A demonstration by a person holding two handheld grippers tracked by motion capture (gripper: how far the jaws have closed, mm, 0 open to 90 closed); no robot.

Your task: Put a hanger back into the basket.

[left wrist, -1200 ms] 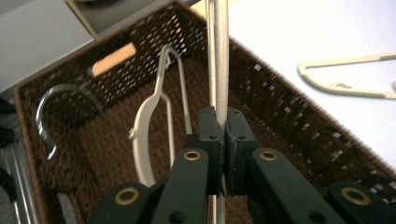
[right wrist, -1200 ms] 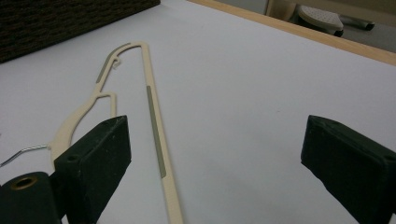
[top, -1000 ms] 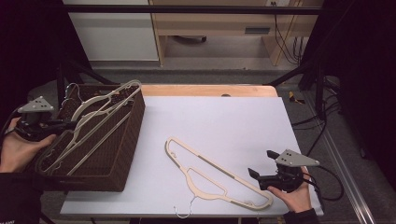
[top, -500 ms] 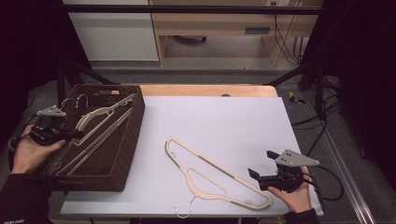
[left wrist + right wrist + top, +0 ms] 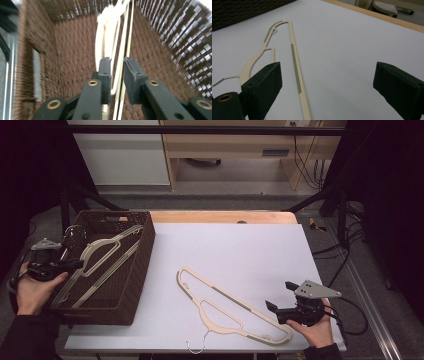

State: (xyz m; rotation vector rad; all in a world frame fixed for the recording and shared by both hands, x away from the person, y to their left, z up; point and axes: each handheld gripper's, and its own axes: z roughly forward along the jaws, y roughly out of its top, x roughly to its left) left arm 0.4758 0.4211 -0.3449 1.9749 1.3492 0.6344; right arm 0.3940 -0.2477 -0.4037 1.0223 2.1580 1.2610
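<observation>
Black two-jaw tool [image 5: 280, 307] with brass rivets, grey three-cornered plate, dark sleeves.

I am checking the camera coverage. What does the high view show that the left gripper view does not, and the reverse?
High view alone: the white table, a cream hanger lying on it, and the right gripper beside that hanger, jaws wide apart.

Left gripper view alone: the left gripper close up, its jaws slightly parted around hanger bars.

Both: the brown wicker basket and the cream hangers inside it.

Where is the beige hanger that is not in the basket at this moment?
In the high view, the beige hanger lies flat on the white table, right of the brown basket, its lower end beside the right gripper.
</observation>
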